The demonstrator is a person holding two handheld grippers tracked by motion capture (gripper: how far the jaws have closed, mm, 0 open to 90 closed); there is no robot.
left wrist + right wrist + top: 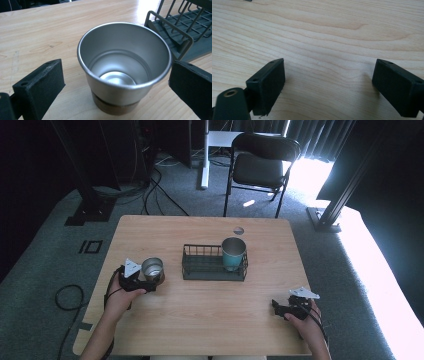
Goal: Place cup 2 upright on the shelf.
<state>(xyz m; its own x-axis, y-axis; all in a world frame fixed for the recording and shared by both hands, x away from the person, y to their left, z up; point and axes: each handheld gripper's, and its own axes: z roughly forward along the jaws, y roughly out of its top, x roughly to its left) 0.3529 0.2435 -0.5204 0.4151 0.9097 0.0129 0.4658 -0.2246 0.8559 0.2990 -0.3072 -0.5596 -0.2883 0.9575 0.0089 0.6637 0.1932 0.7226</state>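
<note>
An empty steel cup [152, 268] with a brown band at its base stands upright on the wooden table [200, 320], left of centre. My left gripper [154, 279] is open, with one jaw on each side of the cup and a gap on both sides. In the left gripper view the cup [125, 62] sits between the jaws of that gripper [115, 75], touching neither. My right gripper [277, 306] rests near the table's front right, open. The right gripper view shows that gripper [329, 72] over bare wood with nothing between its jaws.
A black wire rack [200, 270] lies at the table's centre with a teal cup [233, 252] standing in its right end. The rack's corner [180, 27] is close to the steel cup. A black chair [260, 165] stands beyond the table, and cables run across the floor.
</note>
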